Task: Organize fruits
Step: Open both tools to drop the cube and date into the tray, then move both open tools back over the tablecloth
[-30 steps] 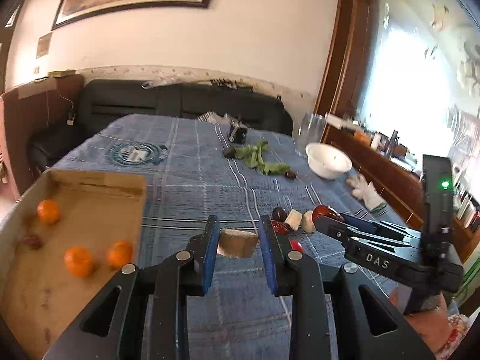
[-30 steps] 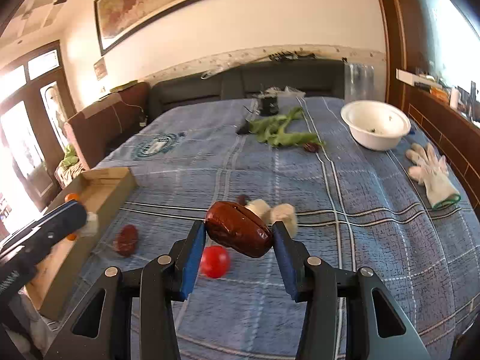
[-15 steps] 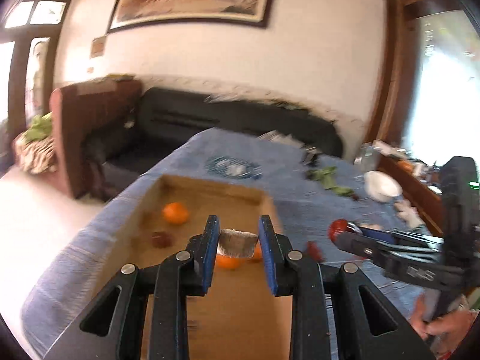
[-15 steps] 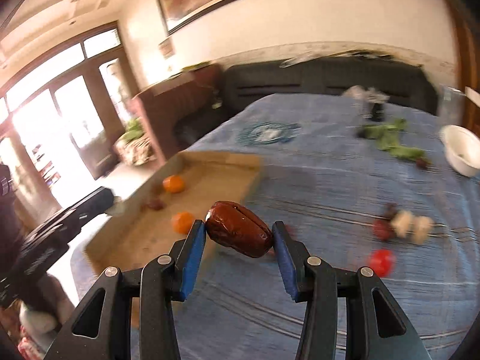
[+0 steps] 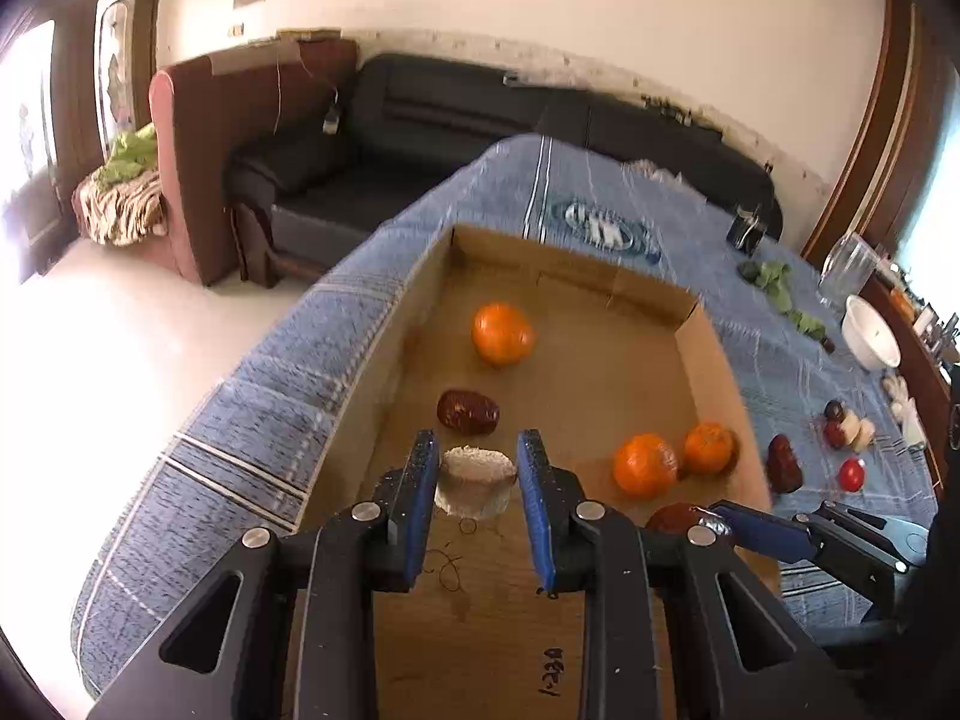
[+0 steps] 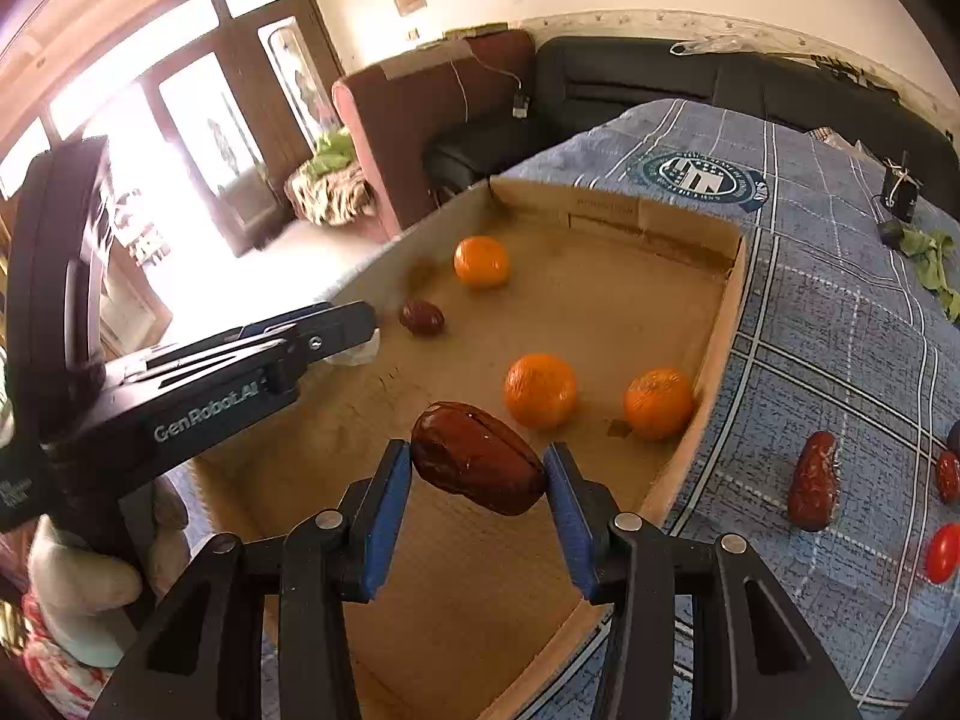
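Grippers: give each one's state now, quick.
Left gripper: shut on pale chunk.
Right gripper: shut on date.

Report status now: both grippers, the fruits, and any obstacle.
Left gripper shut on pale fruit chunk; right gripper shut on red date. Both over cardboard box. Nothing in the way.

Both the left gripper (image 5: 474, 480) and the right gripper (image 6: 478, 483) are black angular frames with silver round screws and blue finger pads (image 6: 387, 504), the left one lettered "GenRobot.AI" in white, held by a pale-gloved hand (image 6: 78, 588).
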The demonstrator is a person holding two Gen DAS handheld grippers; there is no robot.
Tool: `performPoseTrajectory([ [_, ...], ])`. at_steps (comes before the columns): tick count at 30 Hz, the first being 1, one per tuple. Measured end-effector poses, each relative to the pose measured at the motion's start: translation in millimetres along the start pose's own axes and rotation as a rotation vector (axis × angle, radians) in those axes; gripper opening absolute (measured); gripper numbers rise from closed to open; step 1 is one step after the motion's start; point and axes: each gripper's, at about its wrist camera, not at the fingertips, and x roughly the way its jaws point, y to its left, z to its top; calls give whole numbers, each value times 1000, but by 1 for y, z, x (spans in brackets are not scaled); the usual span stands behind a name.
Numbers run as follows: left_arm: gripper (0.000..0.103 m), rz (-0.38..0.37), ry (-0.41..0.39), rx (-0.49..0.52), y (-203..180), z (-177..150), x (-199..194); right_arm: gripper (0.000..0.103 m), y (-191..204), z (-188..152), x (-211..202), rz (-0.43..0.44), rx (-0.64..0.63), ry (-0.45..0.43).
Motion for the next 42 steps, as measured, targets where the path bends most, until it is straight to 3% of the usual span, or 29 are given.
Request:
performPoseTrajectory([
  [7,27,20,46,-8,-4,2,14,51,1,3,16,-23,-6,32],
  [9,33,20,44,-16,-4,2,14,51,1,2,13,-21,-5,32],
  [11,44,16,38,-28,-2,3,10,51,2,2,13,-20,-1,29],
  [16,56,4,1,-68,4,5,-10,53,1,2,6,-15,9,8],
  [24,64,-25,-105,-126,0,0,-61,59,-14,-5,-45,25,60,-96],
  [29,70,-63,-112,-83,-32,-9,-75,59,-40,-24,-77,-5,105,-135],
  [34,70,-97,-90,18,-85,-30,-79,67,-79,-43,-109,-74,170,-178],
  [42,70,-102,-63,165,-152,-61,-75,67,-166,-76,-177,-144,393,-276],
])
